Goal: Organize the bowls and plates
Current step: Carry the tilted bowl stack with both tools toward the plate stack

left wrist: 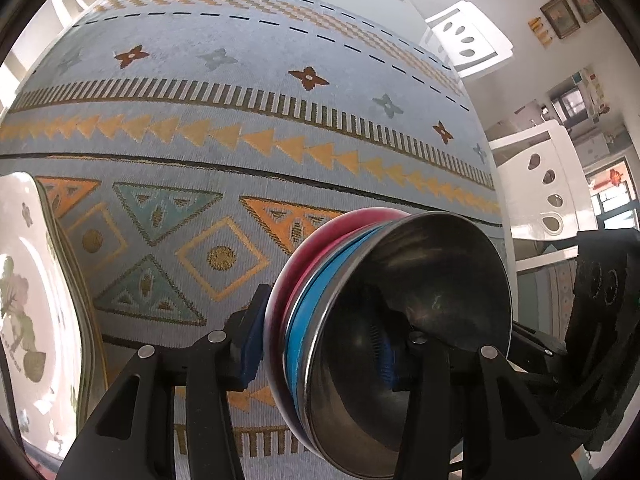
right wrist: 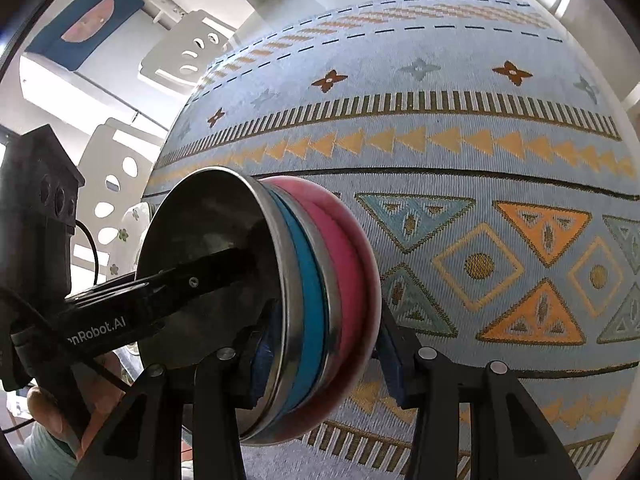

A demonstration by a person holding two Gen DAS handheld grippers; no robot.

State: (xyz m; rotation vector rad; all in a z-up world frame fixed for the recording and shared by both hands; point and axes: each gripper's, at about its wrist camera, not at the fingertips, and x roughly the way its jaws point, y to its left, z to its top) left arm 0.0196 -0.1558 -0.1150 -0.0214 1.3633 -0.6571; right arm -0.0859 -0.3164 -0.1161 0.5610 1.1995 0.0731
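A pale blue woven tablecloth with orange triangles, diamonds and small flower shapes covers the table. White chairs with oval cut-outs stand just beside the cloth's edge; another white chair sits near its far corner. Framed pictures hang on the wall beyond the cloth.

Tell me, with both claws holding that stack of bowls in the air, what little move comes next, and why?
Probably lower the stack of bowls gently toward the tablecloth. Both the left gripper and the right gripper clamp its rim from opposite sides, the stack hangs tilted on edge, and the cloth ahead lies bare.
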